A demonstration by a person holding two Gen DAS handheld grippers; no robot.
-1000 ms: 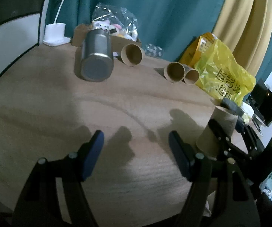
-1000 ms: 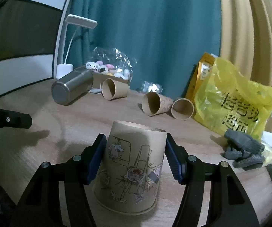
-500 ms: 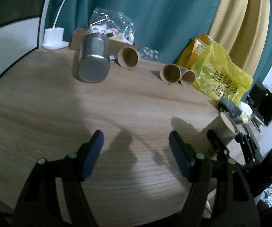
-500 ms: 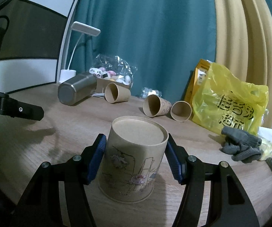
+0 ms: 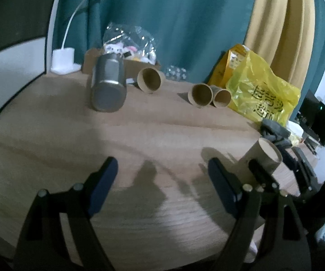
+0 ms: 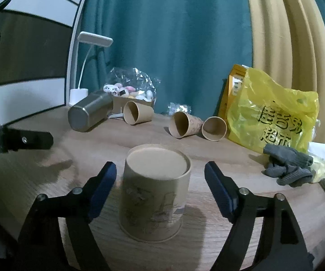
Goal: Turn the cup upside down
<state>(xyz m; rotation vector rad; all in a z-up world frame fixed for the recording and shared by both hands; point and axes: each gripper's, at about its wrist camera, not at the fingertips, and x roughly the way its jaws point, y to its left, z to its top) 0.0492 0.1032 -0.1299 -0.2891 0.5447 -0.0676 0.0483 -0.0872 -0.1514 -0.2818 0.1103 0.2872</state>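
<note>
A brown paper cup [image 6: 154, 192] with drawings stands upside down on the wooden table [image 6: 230, 155], its closed base facing up. My right gripper [image 6: 160, 189] is open, with a gap between each finger and the cup's sides. In the left wrist view the same cup [image 5: 260, 159] shows at the right behind my right gripper's fingers [image 5: 256, 169]. My left gripper [image 5: 162, 185] is open and empty above bare table [image 5: 162, 124].
Three more paper cups [image 6: 138, 113] [image 6: 183, 125] [image 6: 214, 128] lie on their sides at the back. A steel flask [image 6: 90, 114] lies at the back left by a white lamp [image 6: 78, 94]. A yellow bag [image 6: 273, 113] and grey gloves [image 6: 286, 167] sit at the right.
My right gripper has opened and let go of the cup, which now stands on the table upside down. My left gripper has tilted up a little and stayed open.
</note>
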